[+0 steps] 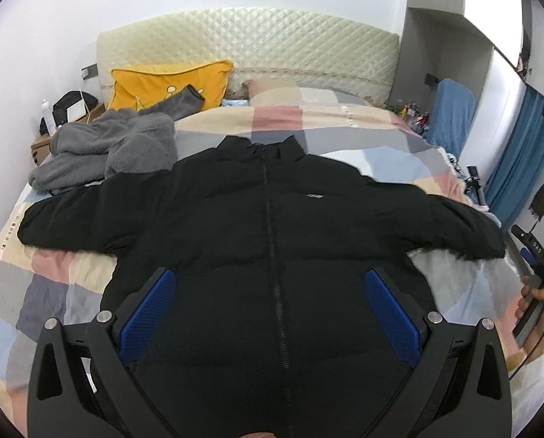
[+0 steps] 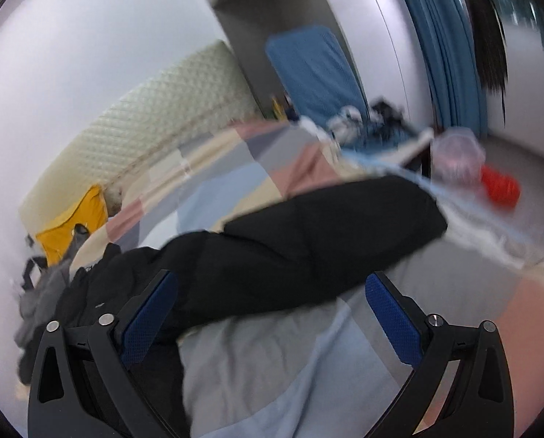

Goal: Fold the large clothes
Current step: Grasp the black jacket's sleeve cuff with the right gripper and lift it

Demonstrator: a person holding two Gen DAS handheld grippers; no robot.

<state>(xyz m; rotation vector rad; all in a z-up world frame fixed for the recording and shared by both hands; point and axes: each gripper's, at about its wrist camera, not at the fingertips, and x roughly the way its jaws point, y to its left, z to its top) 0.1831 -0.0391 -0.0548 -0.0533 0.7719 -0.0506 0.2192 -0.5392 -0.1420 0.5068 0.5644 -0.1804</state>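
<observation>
Plainly, jacket position: the black puffer jacket (image 1: pixel 272 226) lies face up and zipped on the patchwork quilt (image 1: pixel 308 124) of the bed, collar toward the quilted headboard (image 1: pixel 250 43), hem toward the person, both sleeves spread out sideways.

Left gripper: the left gripper (image 1: pixel 272 306) hovers over the lower front of the jacket, straddling the zip line; its blue pads (image 1: pixel 147 314) stand wide apart with nothing between them.

Right gripper: the right gripper (image 2: pixel 272 314) is likewise spread wide and empty, aimed at the jacket's right sleeve (image 2: pixel 308 241).

Key relation: the right sleeve lies ahead of the right gripper, its long axis running across the view from lower left, where it joins the body, up to the cuff end at upper right near the bed's edge. Its lower edge sits just above the line between the fingertips, so it is not yet between the fingers.

Nearer hand: the right one is judged nearer to this sleeve; the left sleeve (image 1: pixel 71 222) lies well off to the left gripper's side.

Likely step: folding the right sleeve in over the chest seems to come first, which would call for a grip near the cuff.

Left view only: the whole jacket outline, the grey fleece garment (image 1: pixel 107 149) touching the left shoulder, the yellow pillow (image 1: pixel 169 84), and the person's hand (image 1: pixel 538 303) on the other tool's handle.

Right view only: the sleeve's far end, a red object (image 2: pixel 500 188) on the floor beyond; this picture is motion-blurred, so fine detail is unclear.
</observation>
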